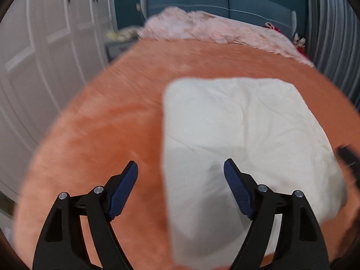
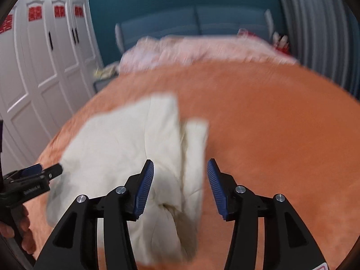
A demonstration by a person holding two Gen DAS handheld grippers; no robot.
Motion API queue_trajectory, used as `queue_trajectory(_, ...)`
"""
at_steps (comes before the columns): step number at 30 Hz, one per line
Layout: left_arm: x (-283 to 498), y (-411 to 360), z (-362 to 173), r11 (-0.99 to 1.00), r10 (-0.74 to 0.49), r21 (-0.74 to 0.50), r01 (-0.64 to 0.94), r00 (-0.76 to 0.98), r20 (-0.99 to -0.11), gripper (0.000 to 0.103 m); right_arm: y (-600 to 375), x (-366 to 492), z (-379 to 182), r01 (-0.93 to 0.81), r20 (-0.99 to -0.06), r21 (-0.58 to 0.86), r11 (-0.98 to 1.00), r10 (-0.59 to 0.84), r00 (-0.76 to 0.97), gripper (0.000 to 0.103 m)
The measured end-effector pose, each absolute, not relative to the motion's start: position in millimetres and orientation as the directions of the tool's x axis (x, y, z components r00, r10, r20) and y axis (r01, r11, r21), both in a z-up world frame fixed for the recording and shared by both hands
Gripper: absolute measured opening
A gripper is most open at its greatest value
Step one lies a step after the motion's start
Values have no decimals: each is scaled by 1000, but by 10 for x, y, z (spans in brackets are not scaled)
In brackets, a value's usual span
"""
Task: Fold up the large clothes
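A cream-white garment (image 1: 243,139) lies folded into a rough rectangle on an orange fleece bedspread (image 1: 101,123). My left gripper (image 1: 181,168) is open and empty, hovering over the garment's left edge. In the right wrist view the same garment (image 2: 126,144) shows a folded strip along its right side. My right gripper (image 2: 180,166) is open and empty above the garment's near right part. The left gripper also shows in the right wrist view (image 2: 45,173), at the garment's left edge, with a hand holding it.
A pink fluffy blanket (image 1: 213,29) is heaped at the far end of the bed, before a blue headboard (image 1: 225,0). White wardrobe doors (image 2: 40,67) stand left. A grey curtain (image 1: 333,33) hangs right. Orange bedspread (image 2: 281,123) extends right of the garment.
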State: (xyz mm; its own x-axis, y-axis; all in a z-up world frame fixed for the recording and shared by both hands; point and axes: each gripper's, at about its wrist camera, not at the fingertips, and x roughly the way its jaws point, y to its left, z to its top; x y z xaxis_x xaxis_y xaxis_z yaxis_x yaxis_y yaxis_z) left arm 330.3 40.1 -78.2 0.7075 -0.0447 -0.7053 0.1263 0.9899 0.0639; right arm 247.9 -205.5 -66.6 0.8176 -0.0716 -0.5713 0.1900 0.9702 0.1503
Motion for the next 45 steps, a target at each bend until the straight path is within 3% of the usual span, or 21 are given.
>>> queue_trajectory(1, 3272, 366, -722, 989, -17, 92, 116, 707, -707, 76, -2040, 2437, -589, 187, -560, 145, 972, -75, 825, 48)
queue_trajectory(2, 3268, 323, -698, 989, -5, 101, 111, 698, -716, 76, -1988, 2457, -540, 169, -575, 131, 977, -64, 815, 39)
queue_trajectory(3, 3270, 292, -695, 989, -6, 98, 112, 687, -726, 76, -1954, 2491, -541, 143, -590, 127, 982, -41, 806, 29)
queue_trajectory(4, 3288, 229, -718, 990, -7, 90, 111, 669, -743, 76, -1901, 2549, -564, 115, -610, 116, 987, -20, 792, 10)
queue_trajectory(5, 3298, 197, -747, 991, 0, 89, 102, 661, -751, 76, -1832, 2630, -649, 102, -646, 82, 991, -25, 763, 2)
queue_trajectory(7, 3325, 91, -848, 991, 12, 95, 98, 634, -773, 69, -1807, 2700, -832, 101, -684, 61, 993, -32, 729, 1)
queue_trajectory(12, 3318, -34, -1074, 993, 43, 103, 57, 640, -767, 69, -1905, 2746, -1163, 133, -716, 79, 988, -36, 698, 1)
queue_trajectory(22, 3340, -180, -1297, 988, 109, 155, 4, 694, -712, 71, -1875, 2846, -1451, 152, -691, 67, 986, -64, 720, 0)
queue_trajectory(37, 3318, -179, -1345, 988, 112, 153, -10, 730, -675, 72, -1890, 2816, -1493, 150, -675, 75, 986, -61, 736, 0)
queue_trajectory(40, 3247, -99, -1202, 991, 85, 132, 12, 707, -702, 75, -1873, 2705, -1250, 151, -683, 71, 986, -63, 728, 8)
queue_trajectory(42, 3098, -19, -1070, 993, 81, 119, 6, 698, -712, 87, -1895, 2556, -1094, 171, -693, 83, 982, -66, 718, 25)
queue_trajectory(44, 2905, 40, -969, 994, 75, 111, 5, 705, -706, 90, -1950, 2371, -981, 182, -700, 121, 976, -46, 712, 51)
queue_trajectory(45, 2787, 63, -927, 994, 73, 111, 8, 704, -707, 90, -1971, 2281, -951, 181, -701, 143, 973, -29, 712, 52)
